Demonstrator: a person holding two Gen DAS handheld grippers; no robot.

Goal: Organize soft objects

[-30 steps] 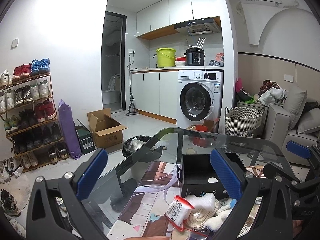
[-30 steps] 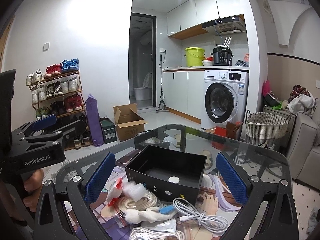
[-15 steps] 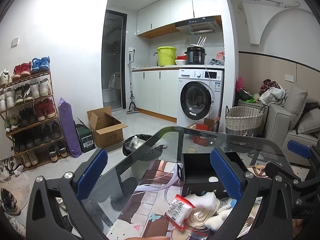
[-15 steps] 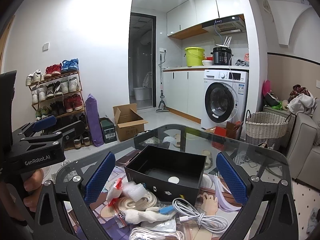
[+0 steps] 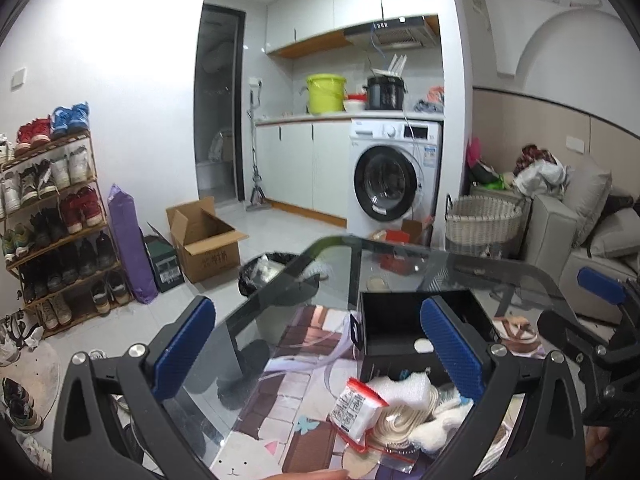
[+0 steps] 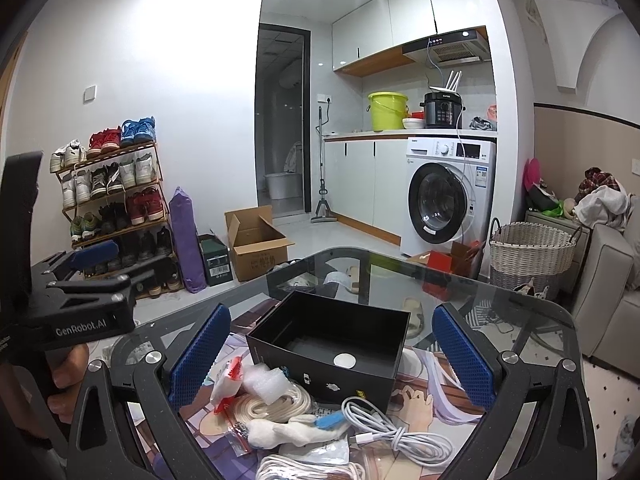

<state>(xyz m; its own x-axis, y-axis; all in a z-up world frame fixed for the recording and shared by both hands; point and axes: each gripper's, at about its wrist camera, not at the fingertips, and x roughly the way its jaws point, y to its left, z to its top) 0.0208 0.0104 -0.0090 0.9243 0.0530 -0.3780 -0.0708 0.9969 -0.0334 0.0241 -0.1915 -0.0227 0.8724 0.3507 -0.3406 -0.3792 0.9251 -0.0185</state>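
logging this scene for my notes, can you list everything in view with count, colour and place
storage box: 1, black, open, on glass table
charging cable: 1, white, coiled, in front of box
foam piece: 1, white, left of box
flat cord: 1, cream, coiled by foam
snack packet: 1, red and white, table front
washing machine: 1, white, under counter
bucket: 1, lime, on counter
wicker basket: 1, beige, by sofa
cardboard box: 1, brown, floor
shoe rack: 1, wooden, left wall
left gripper: open
right gripper: open

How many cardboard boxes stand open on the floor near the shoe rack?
1: the open cardboard box stands on the floor between the shoe rack and the washing machine. Others may be hidden behind the glass table.
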